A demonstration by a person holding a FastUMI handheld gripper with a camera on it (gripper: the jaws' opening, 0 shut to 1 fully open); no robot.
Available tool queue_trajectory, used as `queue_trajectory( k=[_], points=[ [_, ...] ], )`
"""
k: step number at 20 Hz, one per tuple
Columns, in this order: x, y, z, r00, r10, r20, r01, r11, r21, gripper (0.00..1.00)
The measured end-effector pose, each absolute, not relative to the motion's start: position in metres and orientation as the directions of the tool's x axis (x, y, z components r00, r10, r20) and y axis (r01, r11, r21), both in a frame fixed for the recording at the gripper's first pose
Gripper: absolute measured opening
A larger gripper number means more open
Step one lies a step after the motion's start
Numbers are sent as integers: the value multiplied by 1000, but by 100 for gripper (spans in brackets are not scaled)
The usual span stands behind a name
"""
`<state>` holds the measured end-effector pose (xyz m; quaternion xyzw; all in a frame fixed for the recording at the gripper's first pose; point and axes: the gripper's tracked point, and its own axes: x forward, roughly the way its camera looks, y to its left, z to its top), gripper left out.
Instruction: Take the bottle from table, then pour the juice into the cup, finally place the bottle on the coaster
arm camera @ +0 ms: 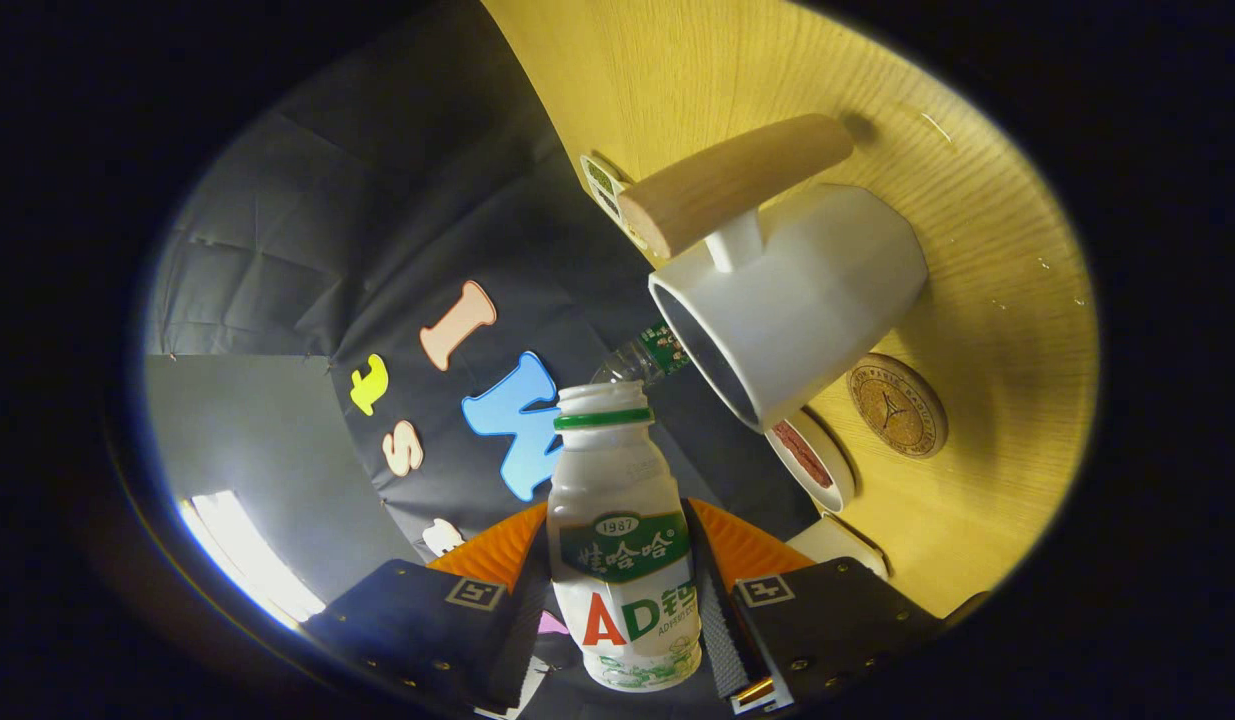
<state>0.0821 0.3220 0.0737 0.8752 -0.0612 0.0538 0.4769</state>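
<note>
Gripper (625, 590) clamping bottle (625, 560) between both fingers, view tilting; bottle mouth sitting near white cup (807, 300) rim; coaster (897, 405) lying beside cup on table (1007, 330).

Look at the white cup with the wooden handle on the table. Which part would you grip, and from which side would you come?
Judging by its shape, grip the wooden handle: a straight rod held off the cup wall by a short post, so two fingers could close across it from its free side. The cup's wide body looks harder to span. For now the gripper is shut on the bottle.
</note>
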Motion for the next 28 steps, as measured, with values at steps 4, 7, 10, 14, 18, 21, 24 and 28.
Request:
queue_trajectory(
  k=[4,7,10,14,18,21,24,28],
  points=[
    [82,321,73,987,-56,153,-159,-536,829,69],
    [82,321,73,987,-53,153,-157,-534,831,69],
    [83,324,69,989,-45,141,-145,-504,852,69],
    [82,329,62,994,-22,105,-106,-401,910,69],
    [77,336,58,996,5,86,-81,-258,963,69],
    [75,336,58,996,7,92,-89,-171,981,69],
    [74,337,55,997,13,80,-80,-46,996,69],
    [75,351,56,995,56,80,-85,93,992,69]
  ],
)
